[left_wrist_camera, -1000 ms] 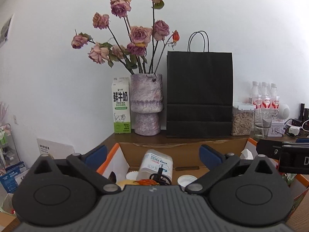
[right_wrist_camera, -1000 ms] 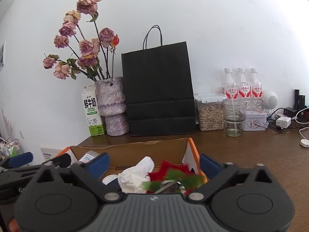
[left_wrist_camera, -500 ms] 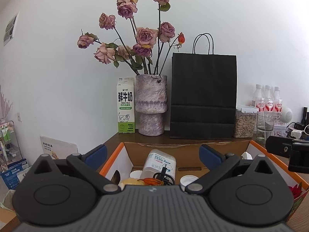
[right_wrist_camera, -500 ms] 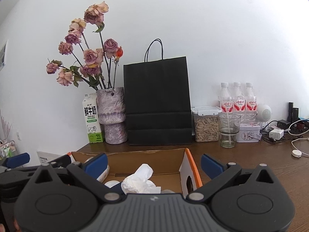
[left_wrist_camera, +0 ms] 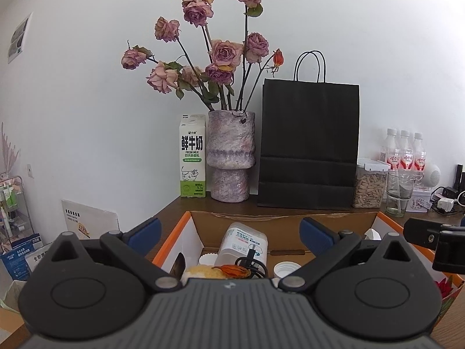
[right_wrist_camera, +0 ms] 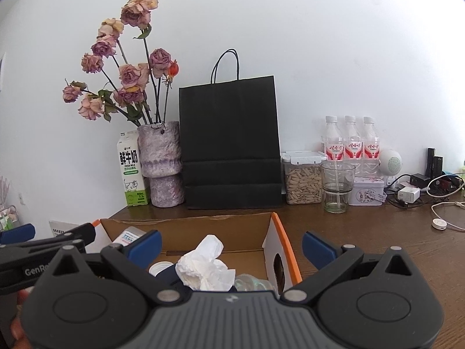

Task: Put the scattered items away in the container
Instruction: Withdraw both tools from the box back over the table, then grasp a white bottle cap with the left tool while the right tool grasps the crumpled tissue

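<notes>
Cardboard box [left_wrist_camera: 284,224], open-topped with an orange rim, sits on the brown table [right_wrist_camera: 377,232] directly below both grippers. Inside it, seen from the left wrist view, a white plastic bottle [left_wrist_camera: 244,244] lies at 12 o'clock from the camera, with a black cable [left_wrist_camera: 252,261] over its near end, a dried orange flower [left_wrist_camera: 232,270] just in front and a white cap [left_wrist_camera: 286,269] at 1 o'clock. From the right wrist view a crumpled white tissue [right_wrist_camera: 206,264] rests in the box at 12 o'clock. The left gripper [left_wrist_camera: 229,234] hangs above the box with its blue-tipped fingers spread wide, gripping nothing. The right gripper [right_wrist_camera: 231,245] is likewise spread wide and empty. Beyond the box, at 12 o'clock against the wall, stand a black paper bag [left_wrist_camera: 309,145], a vase of dried roses [left_wrist_camera: 231,160] and a milk carton [left_wrist_camera: 192,157].
</notes>
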Demonstrator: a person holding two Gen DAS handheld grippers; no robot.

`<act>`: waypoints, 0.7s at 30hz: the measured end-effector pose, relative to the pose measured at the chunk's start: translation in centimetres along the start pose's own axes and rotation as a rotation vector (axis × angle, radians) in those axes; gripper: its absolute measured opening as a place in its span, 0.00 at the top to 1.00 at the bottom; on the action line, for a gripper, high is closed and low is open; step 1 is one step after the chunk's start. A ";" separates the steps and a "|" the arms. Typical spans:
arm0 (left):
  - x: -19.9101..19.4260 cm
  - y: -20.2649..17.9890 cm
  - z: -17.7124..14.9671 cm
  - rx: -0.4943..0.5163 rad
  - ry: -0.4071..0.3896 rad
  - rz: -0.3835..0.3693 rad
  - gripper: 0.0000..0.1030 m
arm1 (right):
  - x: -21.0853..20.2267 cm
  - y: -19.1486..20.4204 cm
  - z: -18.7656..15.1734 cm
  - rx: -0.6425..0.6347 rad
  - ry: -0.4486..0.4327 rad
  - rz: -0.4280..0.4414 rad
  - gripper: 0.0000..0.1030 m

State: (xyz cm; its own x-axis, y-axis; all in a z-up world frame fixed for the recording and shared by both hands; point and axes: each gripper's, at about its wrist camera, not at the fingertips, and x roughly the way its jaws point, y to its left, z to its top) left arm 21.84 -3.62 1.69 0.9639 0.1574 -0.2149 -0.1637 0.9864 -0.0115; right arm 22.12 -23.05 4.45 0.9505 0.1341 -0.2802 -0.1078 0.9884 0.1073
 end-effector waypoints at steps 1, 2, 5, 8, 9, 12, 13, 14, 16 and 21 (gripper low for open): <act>0.0 0.2 0.0 -0.005 0.004 -0.003 0.00 | -0.1 -0.1 -0.1 0.001 0.002 0.001 0.00; -0.1 0.5 -0.2 -0.009 0.010 -0.009 0.00 | -0.3 -0.1 -0.2 0.001 0.005 0.004 0.00; -0.5 1.4 -0.6 -0.032 0.029 -0.032 0.00 | -0.8 -0.4 -0.5 -0.003 0.012 0.003 0.00; -1.4 2.3 -1.3 -0.032 0.042 -0.016 0.00 | -1.4 -0.7 -0.7 0.001 0.015 0.016 0.00; -1.8 2.6 -1.5 -0.036 0.052 -0.011 0.00 | -1.6 -0.9 -0.8 0.001 0.018 0.022 0.00; -3.4 3.8 -2.3 -0.055 0.091 -0.016 0.00 | -2.2 -1.1 -1.0 -0.020 0.043 0.047 0.00; -3.9 4.0 -2.7 -0.052 0.105 -0.011 0.00 | -2.5 -1.2 -1.1 -0.029 0.048 0.058 0.00; -4.2 4.1 -3.0 -0.044 0.122 -0.007 0.00 | -2.7 -1.2 -1.2 -0.037 0.054 0.070 0.00; -4.5 4.2 -3.5 -0.025 0.159 -0.014 0.00 | -3.1 -1.5 -1.4 -0.051 0.072 0.090 0.00; -4.4 3.1 -4.5 0.035 0.241 -0.047 0.06 | -4.1 -2.4 -2.3 -0.082 0.096 0.101 0.00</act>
State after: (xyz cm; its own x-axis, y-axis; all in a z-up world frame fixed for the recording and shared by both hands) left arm 16.12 -1.51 -1.75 0.8915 0.1001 -0.4418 -0.1086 0.9941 0.0061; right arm 17.75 -25.78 3.14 0.9020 0.2353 -0.3621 -0.2286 0.9715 0.0620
